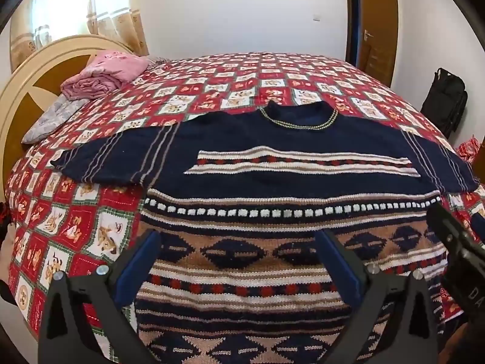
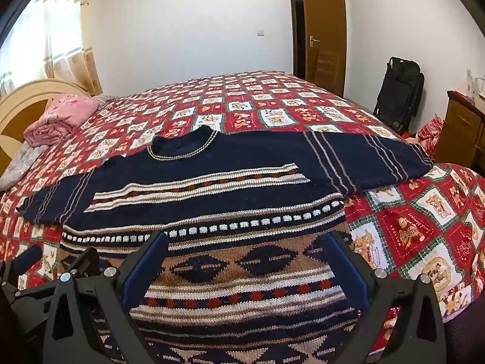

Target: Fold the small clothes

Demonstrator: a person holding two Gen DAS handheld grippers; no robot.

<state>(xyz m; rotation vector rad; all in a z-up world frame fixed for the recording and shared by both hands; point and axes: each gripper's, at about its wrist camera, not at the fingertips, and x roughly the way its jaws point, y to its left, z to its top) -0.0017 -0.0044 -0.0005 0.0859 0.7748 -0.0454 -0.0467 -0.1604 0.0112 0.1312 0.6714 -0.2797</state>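
A navy knitted sweater with tan, white and red patterned bands (image 1: 272, 157) lies flat, front up, on a bed covered by a red-and-white patchwork quilt (image 1: 242, 79), sleeves spread to both sides and collar toward the far edge. The left claw (image 1: 239, 242) and right claw (image 2: 247, 244) both hover above the sweater's lower half, jaws spread wide, gripping nothing. A crumpled pink blanket (image 1: 106, 72) sits near the cream headboard (image 1: 27, 85).
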